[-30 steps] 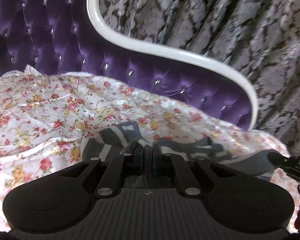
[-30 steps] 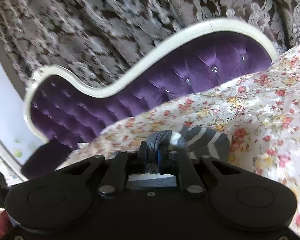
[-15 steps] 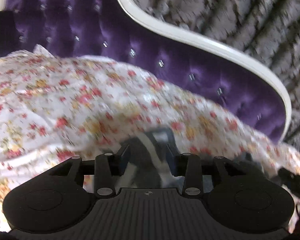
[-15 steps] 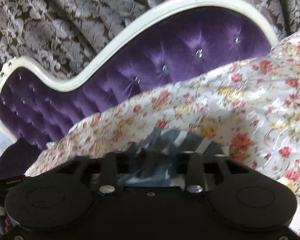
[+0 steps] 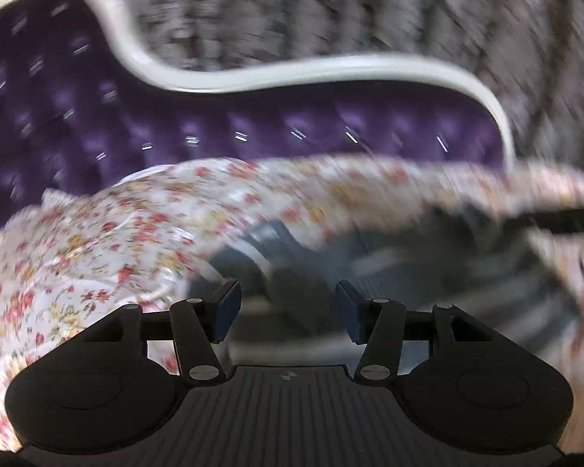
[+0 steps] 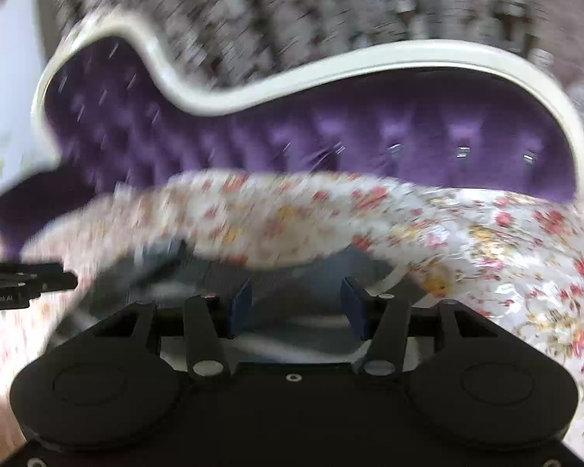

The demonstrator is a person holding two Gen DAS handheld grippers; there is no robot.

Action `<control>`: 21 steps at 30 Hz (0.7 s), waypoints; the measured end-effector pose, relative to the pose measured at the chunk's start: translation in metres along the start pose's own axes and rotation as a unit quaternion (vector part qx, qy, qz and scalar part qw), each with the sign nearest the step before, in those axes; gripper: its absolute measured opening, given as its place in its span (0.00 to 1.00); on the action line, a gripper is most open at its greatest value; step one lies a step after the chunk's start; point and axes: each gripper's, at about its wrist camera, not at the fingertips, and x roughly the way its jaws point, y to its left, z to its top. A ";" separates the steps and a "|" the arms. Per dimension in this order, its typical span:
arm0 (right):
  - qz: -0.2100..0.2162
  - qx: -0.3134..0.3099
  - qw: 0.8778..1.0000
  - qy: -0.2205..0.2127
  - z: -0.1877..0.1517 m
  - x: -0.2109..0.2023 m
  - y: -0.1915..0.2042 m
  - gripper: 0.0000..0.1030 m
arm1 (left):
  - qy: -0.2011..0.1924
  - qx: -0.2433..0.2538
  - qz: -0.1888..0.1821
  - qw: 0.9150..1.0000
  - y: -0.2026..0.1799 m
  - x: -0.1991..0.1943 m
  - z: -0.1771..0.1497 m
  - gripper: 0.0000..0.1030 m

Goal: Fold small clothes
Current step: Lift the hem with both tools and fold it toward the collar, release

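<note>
Left gripper: the jaws are standing roughly half apart and are opening. The pads are pressing on nothing. The grey striped garment is lying just beyond and below the gap, blurred, and extending away to the right of the jaws; no cloth is being pinched.

Right gripper: the jaws are likewise standing about half apart, with the pads bare. Pale grey cloth of the same garment is showing beyond the gap, and a darker bunched part is sitting to the left of the jaws. It is lying loose, not gripped.

Outward from both pairs of jaws, the garment is resting on a floral bedspread, which is rising in a rumpled ridge just behind it. Farther back a purple tufted headboard with a white frame is standing, and a patterned curtain is hanging behind that. Each view is catching the tip of the other gripper at the far edge of the garment, so the two are working opposite ends of it.

Both views are heavily smeared, so the garment's outline and the number of layers cannot be told.

Judgement on progress: with both pairs of jaws free and the cloth lying on the bed, one fold appears to be just being laid down. Whether further folds, smoothing or other items are remaining cannot be settled from these views.
</note>
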 end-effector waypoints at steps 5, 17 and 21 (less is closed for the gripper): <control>0.007 -0.038 0.999 0.037 -0.008 0.013 0.011 0.56 | 0.025 0.070 -0.006 0.997 -0.016 0.006 -0.021 0.50; -0.043 -0.048 0.996 0.068 -0.003 0.056 0.001 0.56 | 0.073 -0.025 0.022 0.997 0.033 0.074 0.020 0.50; -0.072 0.041 0.995 0.056 0.008 0.069 -0.022 0.56 | 0.078 -0.118 0.039 0.989 0.066 0.090 0.035 0.50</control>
